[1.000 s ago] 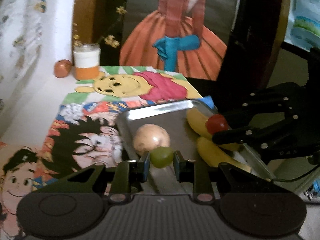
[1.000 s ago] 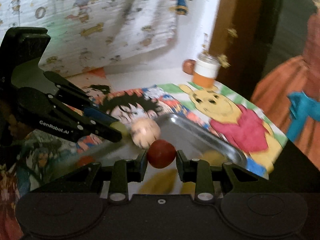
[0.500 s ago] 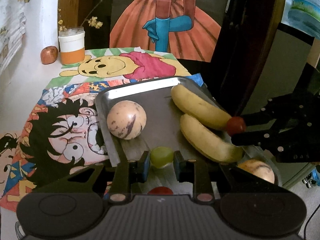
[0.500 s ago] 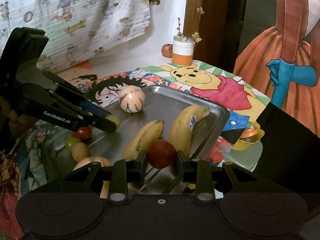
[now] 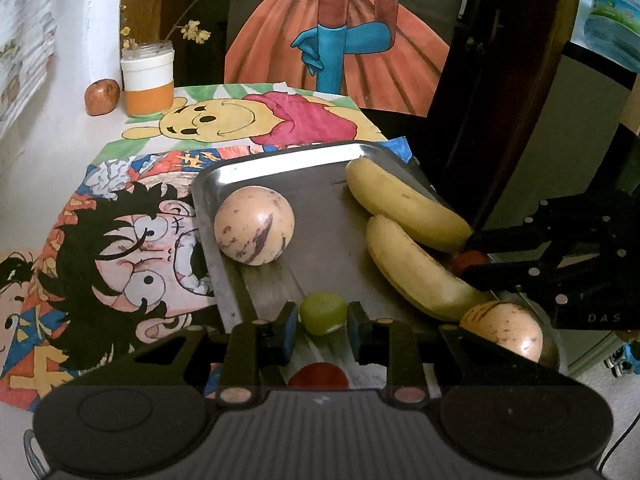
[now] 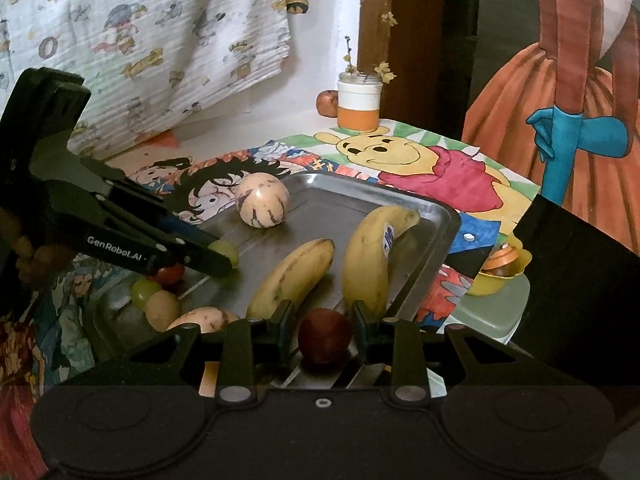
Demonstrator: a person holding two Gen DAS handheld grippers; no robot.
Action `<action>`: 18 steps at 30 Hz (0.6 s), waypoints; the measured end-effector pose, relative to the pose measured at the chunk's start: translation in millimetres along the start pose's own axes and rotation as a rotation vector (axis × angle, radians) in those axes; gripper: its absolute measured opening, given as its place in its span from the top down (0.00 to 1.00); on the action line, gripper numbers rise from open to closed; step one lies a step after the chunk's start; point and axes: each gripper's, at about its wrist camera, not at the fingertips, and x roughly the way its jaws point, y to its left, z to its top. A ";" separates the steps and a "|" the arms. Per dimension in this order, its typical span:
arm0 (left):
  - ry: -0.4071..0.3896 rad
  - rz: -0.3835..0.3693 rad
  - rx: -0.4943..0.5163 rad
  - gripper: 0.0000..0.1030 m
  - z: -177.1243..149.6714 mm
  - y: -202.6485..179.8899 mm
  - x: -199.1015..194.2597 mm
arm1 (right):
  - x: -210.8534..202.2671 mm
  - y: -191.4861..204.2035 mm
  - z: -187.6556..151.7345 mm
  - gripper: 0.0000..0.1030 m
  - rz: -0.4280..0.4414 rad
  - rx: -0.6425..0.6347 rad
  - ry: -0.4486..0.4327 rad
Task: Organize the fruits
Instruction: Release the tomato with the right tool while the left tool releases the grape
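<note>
While each gripper clamps one small fruit over the near end of the steel tray [image 5: 280, 162], the sorting appears well advanced but unfinished. Left gripper [image 5: 322, 323]: pads closed on a green grape [image 5: 323, 313], low over the tray's near left part. Right gripper [image 6: 322, 325]: pads closed on a dark red, smooth, round fruit [image 6: 325, 341], at the tray's near right edge beside two bananas [image 6: 296, 276]. Already in the tray: both bananas side by side on the right, yellow with brown flecks; a pale, purple-streaked round fruit [image 5: 254, 231] far left; another [image 5: 502, 330] near right. Several small fruits [image 6: 154, 296] cluster by the near left corner. Judged remaining: setting down both held fruits. An apple [image 5: 102, 96] sits far left, well apart, beside a jar [image 5: 148, 78].
</note>
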 end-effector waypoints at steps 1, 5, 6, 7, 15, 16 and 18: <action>-0.001 0.001 -0.004 0.72 0.4 -0.2 -0.4 | -0.9 0.0 -0.2 0.67 -0.003 0.005 -0.004; -0.011 0.003 -0.019 0.69 2.3 -0.5 -5.9 | -6.4 -0.5 -0.1 0.60 -0.019 0.029 -0.023; -0.016 0.005 -0.020 0.68 2.6 -1.3 -8.4 | -8.8 -0.7 0.3 0.59 -0.023 0.037 -0.031; -0.021 0.006 -0.023 0.67 3.2 -1.8 -10.4 | -11.1 -0.6 0.8 0.57 -0.029 0.044 -0.039; -0.088 0.031 -0.059 0.37 6.8 -4.1 -37.8 | -37.3 3.4 11.5 0.29 -0.077 0.134 -0.129; -0.098 0.035 -0.067 0.35 7.0 -3.5 -41.9 | -41.3 4.8 13.5 0.28 -0.084 0.145 -0.141; -0.116 0.044 -0.081 0.31 7.1 -2.7 -51.1 | -49.0 8.9 17.5 0.23 -0.099 0.164 -0.168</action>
